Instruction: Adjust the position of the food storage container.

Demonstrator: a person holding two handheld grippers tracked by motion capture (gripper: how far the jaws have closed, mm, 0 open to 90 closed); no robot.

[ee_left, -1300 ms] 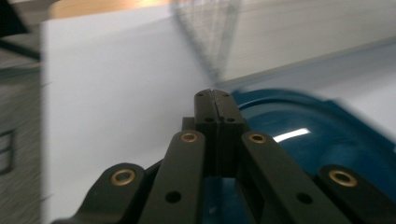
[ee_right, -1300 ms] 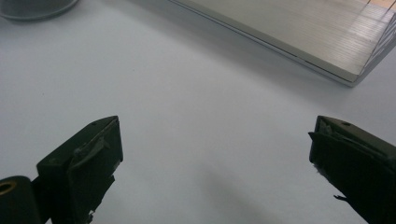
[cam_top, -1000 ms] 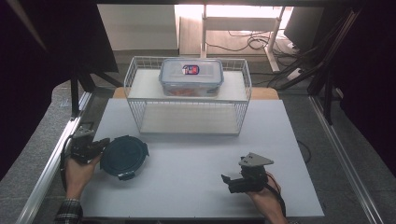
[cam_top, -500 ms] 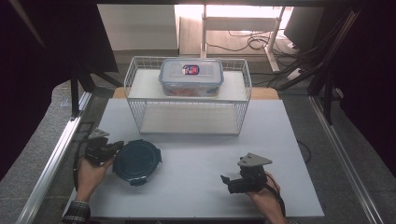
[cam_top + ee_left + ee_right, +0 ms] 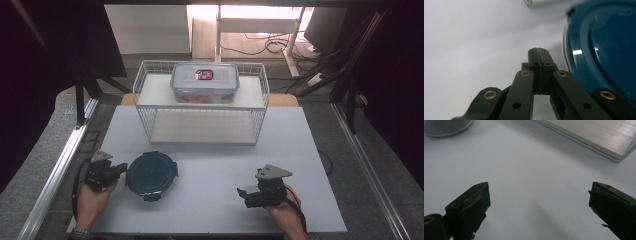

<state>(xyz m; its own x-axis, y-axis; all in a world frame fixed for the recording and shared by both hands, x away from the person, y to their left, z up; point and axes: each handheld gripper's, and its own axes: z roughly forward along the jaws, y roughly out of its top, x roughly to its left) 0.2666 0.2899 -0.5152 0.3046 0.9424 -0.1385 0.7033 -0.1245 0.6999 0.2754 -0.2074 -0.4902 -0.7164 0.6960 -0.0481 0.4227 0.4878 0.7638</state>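
Note:
A round container with a dark teal lid (image 5: 151, 175) lies on the white table top near its front left. My left gripper (image 5: 119, 169) is at the container's left side, jaws shut with nothing between them. In the left gripper view the closed tips (image 5: 538, 51) lie low over the table right beside the teal lid's rim (image 5: 599, 50). My right gripper (image 5: 243, 195) rests at the front right, pointing left, jaws open and empty. In the right gripper view the open jaws (image 5: 541, 202) frame bare table, with the round container's edge (image 5: 446, 127) far off at the top left.
A white wire rack (image 5: 200, 107) stands at the back middle of the table. A clear rectangular box with a snap lid (image 5: 205, 82) sits on its top shelf. The rack's lower shelf (image 5: 599, 137) is seen in the right gripper view. A metal rail (image 5: 60, 170) runs along the table's left side.
My left gripper has moved to the right, and the round container has slid to the right ahead of it. The right gripper has kept still.

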